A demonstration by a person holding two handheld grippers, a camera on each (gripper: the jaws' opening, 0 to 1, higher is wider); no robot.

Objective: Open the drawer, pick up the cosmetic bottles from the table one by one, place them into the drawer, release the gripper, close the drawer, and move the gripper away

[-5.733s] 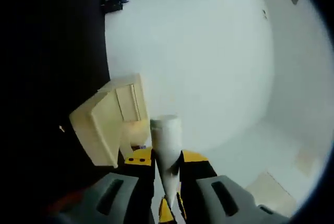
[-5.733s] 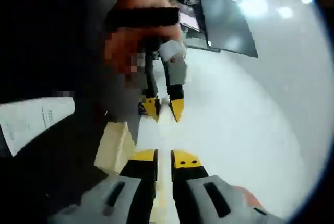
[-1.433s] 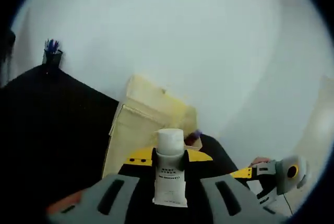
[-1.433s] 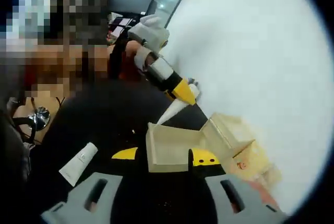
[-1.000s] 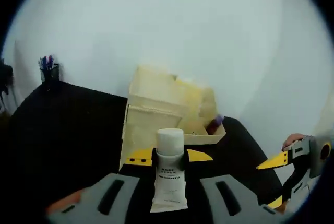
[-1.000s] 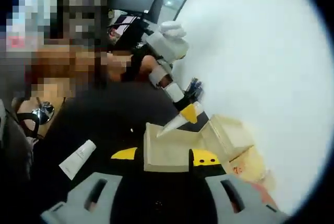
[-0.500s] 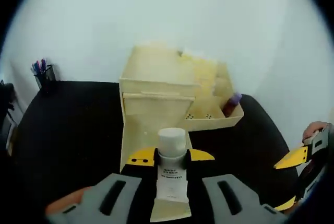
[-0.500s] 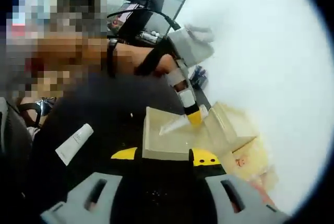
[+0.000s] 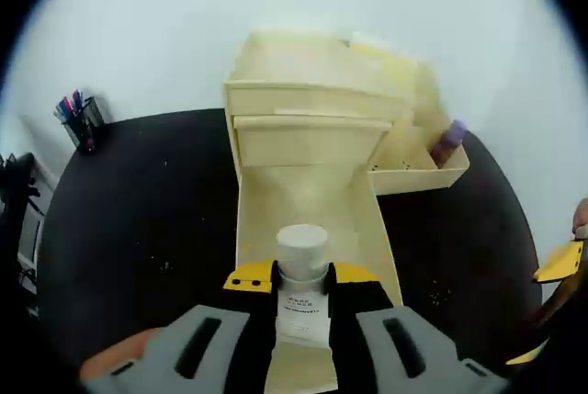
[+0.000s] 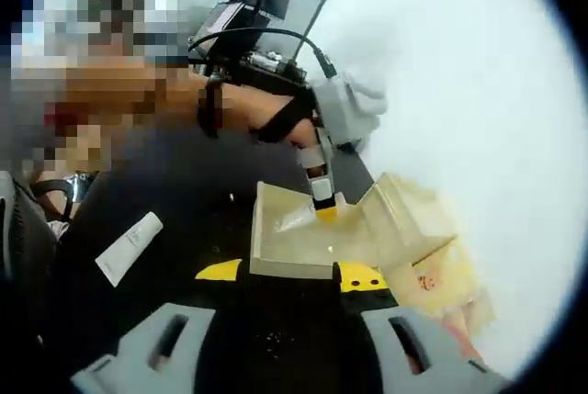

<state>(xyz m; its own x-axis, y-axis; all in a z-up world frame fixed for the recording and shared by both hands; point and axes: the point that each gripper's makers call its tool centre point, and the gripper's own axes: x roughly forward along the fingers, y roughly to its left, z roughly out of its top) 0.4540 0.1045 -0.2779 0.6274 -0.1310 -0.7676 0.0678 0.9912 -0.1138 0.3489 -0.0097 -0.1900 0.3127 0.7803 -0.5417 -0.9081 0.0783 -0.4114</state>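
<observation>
My left gripper (image 9: 301, 276) is shut on a white tube with a round white cap (image 9: 301, 245), held upright between the yellow jaw tips. Below it lies the open drawer (image 9: 276, 197) of a cream wooden organizer (image 9: 312, 73). In the right gripper view the left gripper (image 10: 323, 194) reaches down over the drawer (image 10: 276, 245) and the tube (image 10: 296, 219) slants into it. My right gripper (image 10: 289, 275) stands open at the drawer's front edge. Another white tube (image 10: 127, 249) lies on the black table (image 10: 184, 219) to the left.
A side tray on the organizer holds a purple bottle (image 9: 450, 140). A pen holder (image 9: 77, 120) stands at the far left of the table. A person's arm (image 10: 239, 100) and cables reach in from the upper left. The right gripper's yellow jaw (image 9: 559, 264) shows at the right edge.
The left gripper has come forward and tipped down over the open drawer, still holding the tube. In the right gripper view it has dropped lower into the drawer. The right gripper has stayed put.
</observation>
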